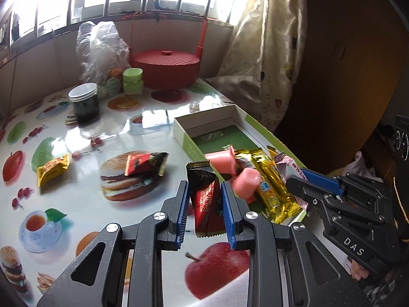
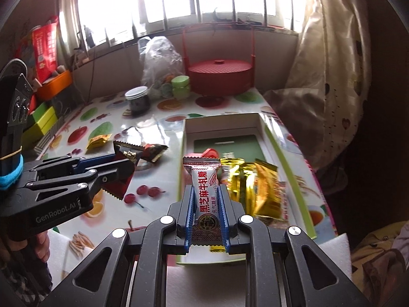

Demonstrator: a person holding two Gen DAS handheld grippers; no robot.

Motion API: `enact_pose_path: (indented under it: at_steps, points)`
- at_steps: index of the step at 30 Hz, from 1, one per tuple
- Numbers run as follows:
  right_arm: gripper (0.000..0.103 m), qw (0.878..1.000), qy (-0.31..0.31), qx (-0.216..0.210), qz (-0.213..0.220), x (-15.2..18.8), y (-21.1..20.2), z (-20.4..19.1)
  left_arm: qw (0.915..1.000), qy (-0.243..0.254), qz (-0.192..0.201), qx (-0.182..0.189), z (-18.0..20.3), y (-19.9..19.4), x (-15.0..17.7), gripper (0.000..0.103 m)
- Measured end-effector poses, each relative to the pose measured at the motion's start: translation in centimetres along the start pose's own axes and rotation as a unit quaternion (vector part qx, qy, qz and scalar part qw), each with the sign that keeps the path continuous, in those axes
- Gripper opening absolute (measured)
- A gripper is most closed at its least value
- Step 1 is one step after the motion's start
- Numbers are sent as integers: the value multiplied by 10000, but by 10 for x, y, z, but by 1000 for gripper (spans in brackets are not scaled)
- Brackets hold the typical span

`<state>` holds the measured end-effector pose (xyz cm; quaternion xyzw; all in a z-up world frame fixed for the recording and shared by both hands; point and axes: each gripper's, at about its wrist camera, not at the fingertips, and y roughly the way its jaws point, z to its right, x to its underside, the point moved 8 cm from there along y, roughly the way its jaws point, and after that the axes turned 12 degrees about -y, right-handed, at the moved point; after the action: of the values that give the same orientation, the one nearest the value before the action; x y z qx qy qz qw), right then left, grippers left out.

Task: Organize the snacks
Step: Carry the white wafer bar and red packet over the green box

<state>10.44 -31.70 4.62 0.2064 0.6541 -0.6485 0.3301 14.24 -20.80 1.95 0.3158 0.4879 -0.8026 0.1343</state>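
Jaws of the left gripper [image 1: 204, 192] clamp a red-and-black foil candy wrapper [image 1: 205, 199], while the right gripper [image 2: 206, 199] clamps a white nougat bar [image 2: 205, 194] over the open green-rimmed cardboard box [image 2: 288, 179].

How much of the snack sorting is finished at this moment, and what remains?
Done: the green box already contains pink jelly cups and gold-wrapped bars.
In hand: the left gripper is shut on a dark red packet; the right gripper is shut on a white nougat bar above the box.
Left: a yellow packet and a red-black packet lie on the table.
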Motion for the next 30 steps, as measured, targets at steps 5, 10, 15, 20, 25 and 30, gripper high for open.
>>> enact_pose_path:
  at_steps: [5,10,15,20,25,30]
  points:
    - [17,9998,105,164,-13,7,-2,16,9997,142,-74,161,17,6,6,26]
    - [17,9992,214,321,-102,16,0,34,9992,237,-221,225,29,16,14,26]
    - [17,9985,246,453,-199,23,6,48,9980,340,-344,398,45,24,20,26]
    - [17,9979,253,503,-322,30,16,56,9966,492,-447,480,60,31,26,26]
    - [17,9974,263,600,-313,31,19,63,9957,597,-534,473,67,38,30,26]
    - [18,9966,290,690,-337,30,25,71,9951,640,-598,468,71,44,33,26]
